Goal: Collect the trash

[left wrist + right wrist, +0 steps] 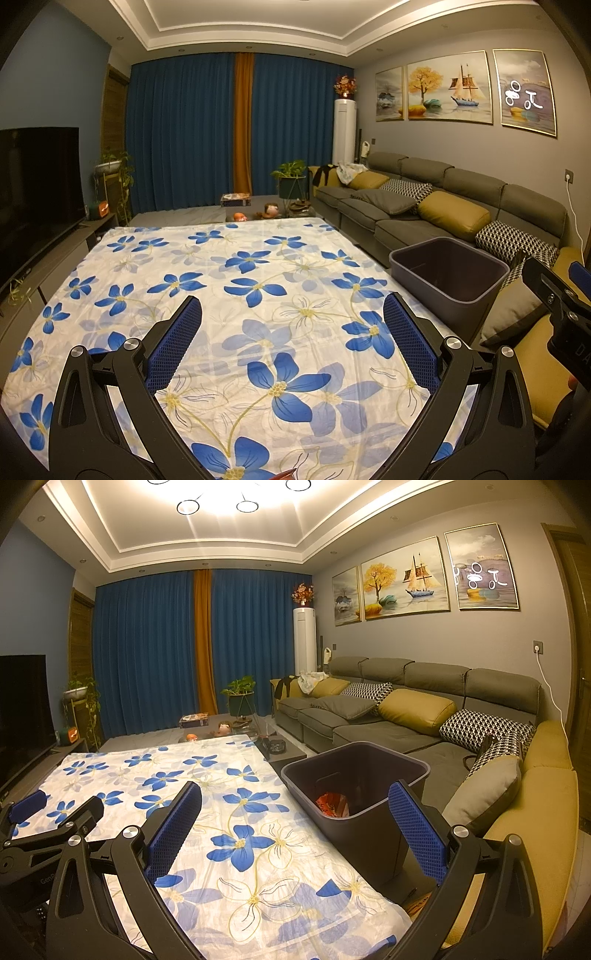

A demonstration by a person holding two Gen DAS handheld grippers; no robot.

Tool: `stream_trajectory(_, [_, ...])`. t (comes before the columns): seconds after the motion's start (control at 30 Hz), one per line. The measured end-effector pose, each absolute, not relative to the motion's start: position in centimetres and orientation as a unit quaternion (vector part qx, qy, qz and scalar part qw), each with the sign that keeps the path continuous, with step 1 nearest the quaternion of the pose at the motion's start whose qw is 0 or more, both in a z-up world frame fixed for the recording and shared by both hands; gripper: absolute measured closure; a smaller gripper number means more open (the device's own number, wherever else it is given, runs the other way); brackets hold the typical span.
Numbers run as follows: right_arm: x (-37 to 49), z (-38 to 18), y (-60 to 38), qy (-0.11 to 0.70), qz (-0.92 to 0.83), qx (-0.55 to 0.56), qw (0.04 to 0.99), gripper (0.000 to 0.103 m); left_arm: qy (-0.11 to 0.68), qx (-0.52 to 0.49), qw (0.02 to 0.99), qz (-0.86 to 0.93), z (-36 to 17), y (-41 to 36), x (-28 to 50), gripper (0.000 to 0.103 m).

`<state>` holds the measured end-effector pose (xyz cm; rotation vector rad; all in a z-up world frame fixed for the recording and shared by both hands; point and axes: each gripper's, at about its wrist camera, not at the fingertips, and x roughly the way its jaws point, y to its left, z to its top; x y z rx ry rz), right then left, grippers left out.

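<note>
**Both tools empty, bin holds the only trash in view**

The left tool (291, 343) hangs over the flowered cloth (236, 295) on the counter with its jaws spread wide and nothing between them. The right tool (295, 827) is likewise spread and empty; it sits just right of the left one, over the counter's right edge.

The bin (354, 775) stands ahead of the right tool, partly between its pads, beside the counter on the sofa (406, 734) side. From the left tool it lies ahead and to the right. Inside it, red-orange wrappers (332, 803) lie at the bottom; the rest of the bin looks bare, though its near wall hides part of the floor.

No loose trash shows on the cloth ahead of either tool. A small reddish scrap (286, 473) peeks in at the bottom edge of the left view, close under the tool; what it is cannot be told. The task looks near its end, or in a search phase.

To do this step well: sweep both views across the cloth and the counter edges, check that near scrap first, keep the jaws wide until a piece is centred between the pads, then carry it well over the rim before letting go
</note>
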<state>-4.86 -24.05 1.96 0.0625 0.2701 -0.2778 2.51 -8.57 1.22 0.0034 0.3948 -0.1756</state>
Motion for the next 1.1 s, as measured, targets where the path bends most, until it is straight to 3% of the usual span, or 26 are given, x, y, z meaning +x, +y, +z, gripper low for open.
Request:
stream_trajectory(0.97, [-5.14, 1.78, -24.08, 0.135, -0.137, 0.034, 0.981, 0.006, 0.192, 0.012, 0.978, -0.086, 0.73, -8.83, 2.07, 0.006])
stream_trajectory(1.1, [-5.20, 1.74, -24.08, 0.135, -0.136, 0.035, 0.981, 0.006, 0.186, 0.020, 0.978, -0.089, 0.53, -9.13, 1.92, 0.014])
